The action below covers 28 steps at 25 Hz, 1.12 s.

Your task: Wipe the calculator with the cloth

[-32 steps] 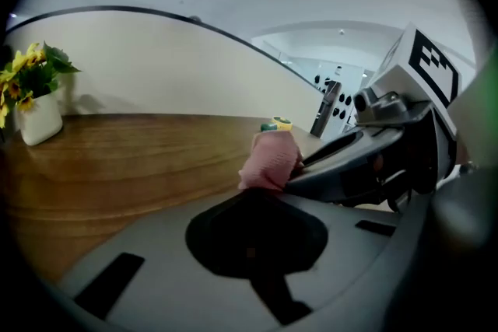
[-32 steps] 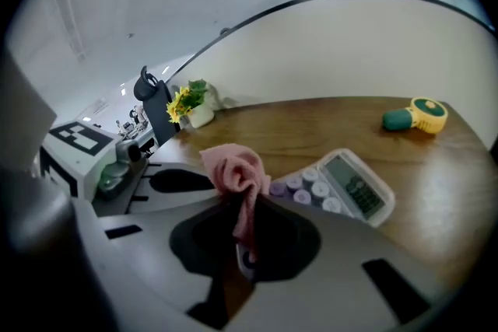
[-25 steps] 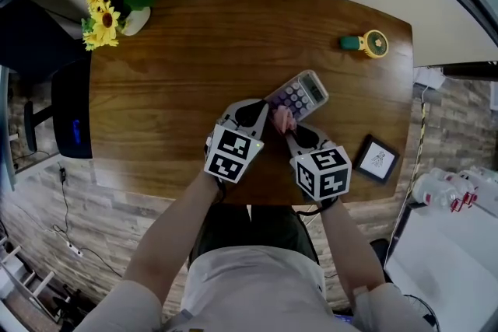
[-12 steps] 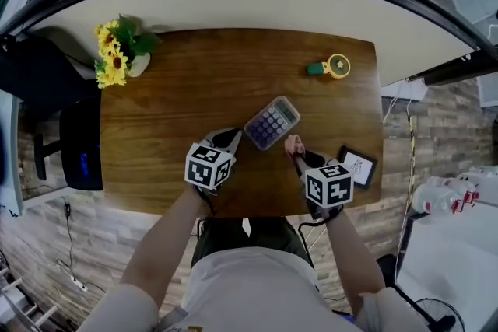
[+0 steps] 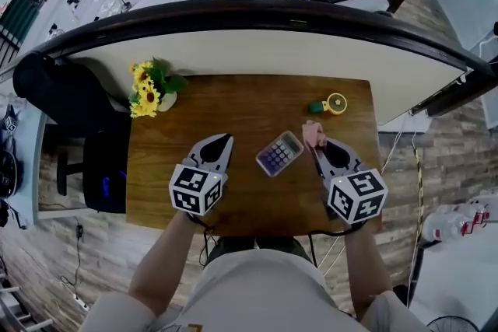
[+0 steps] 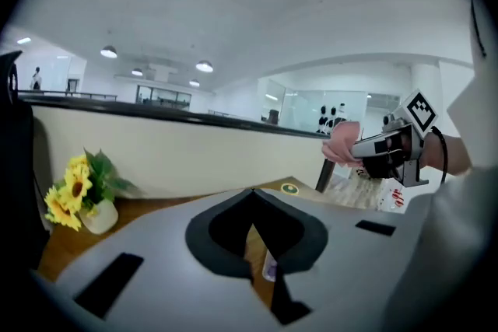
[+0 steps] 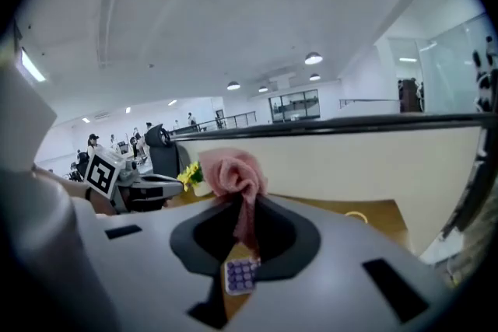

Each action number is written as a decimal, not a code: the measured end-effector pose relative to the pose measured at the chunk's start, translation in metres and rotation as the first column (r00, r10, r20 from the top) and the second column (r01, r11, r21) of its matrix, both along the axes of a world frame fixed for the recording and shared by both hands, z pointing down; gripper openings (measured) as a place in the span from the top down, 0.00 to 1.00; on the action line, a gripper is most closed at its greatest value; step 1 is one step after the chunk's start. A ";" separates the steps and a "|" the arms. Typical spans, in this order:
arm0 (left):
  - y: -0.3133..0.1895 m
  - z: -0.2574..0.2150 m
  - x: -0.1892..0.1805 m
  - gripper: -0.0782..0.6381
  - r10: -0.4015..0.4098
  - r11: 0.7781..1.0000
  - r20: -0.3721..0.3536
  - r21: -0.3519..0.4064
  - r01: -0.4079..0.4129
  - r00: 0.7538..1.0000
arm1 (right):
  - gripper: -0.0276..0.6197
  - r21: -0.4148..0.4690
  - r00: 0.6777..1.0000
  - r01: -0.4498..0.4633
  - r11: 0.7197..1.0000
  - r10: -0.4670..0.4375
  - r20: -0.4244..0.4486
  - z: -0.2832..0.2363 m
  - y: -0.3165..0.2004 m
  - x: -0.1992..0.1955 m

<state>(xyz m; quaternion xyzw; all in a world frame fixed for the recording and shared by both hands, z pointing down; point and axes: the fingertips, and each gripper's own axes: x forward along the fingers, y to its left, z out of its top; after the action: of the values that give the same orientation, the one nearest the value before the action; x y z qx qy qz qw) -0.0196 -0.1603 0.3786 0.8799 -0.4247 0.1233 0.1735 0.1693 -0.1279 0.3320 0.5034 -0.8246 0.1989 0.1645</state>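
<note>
- The left gripper [image 5: 220,142] has pulled away from the calculator to its left. Its jaws are pressed together with nothing between them, so nothing steadies the calculator any more.
- The calculator [image 5: 279,153] now lies free on the wooden table [image 5: 233,101], between the two grippers and touched by neither. A second ago both were crowded onto it.
- The right gripper [image 5: 316,142] has drawn off to the right, its jaws clamped on the pink cloth [image 5: 312,133], which bunches above the tips.
- With the cloth off the keys, I judge the wiping paused or finished.
- Count: one pot of sunflowers [image 5: 146,93], two grippers, one calculator, one cloth, one small green-and-yellow object [image 5: 331,105].
</note>
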 end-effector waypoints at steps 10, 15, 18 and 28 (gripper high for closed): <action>0.006 -0.160 -0.020 0.89 -0.019 0.952 -0.011 0.305 0.022 1.000 | 0.89 0.314 0.998 0.049 0.948 -0.058 0.019 -0.151 0.014 -0.015; 0.022 -0.200 -0.020 0.89 -0.016 0.931 -0.012 0.365 0.019 1.000 | 0.89 0.379 0.995 0.064 0.923 -0.089 0.051 -0.189 0.032 -0.017; 0.035 -0.216 -0.021 0.89 -0.025 0.913 0.019 0.408 0.016 0.999 | 0.89 0.384 0.992 0.085 0.919 -0.115 0.055 -0.197 0.045 -0.016; 0.082 -0.224 -0.020 0.89 -0.026 0.890 0.031 0.456 0.009 0.999 | 0.90 0.346 0.992 0.104 0.932 -0.122 0.028 -0.186 0.085 -0.015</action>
<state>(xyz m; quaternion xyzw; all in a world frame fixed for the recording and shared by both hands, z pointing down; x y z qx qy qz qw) -0.0394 -0.0781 0.1542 0.8897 -0.4530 0.0348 -0.0445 0.1547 -0.0432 0.1461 0.4712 -0.8780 0.0543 0.0649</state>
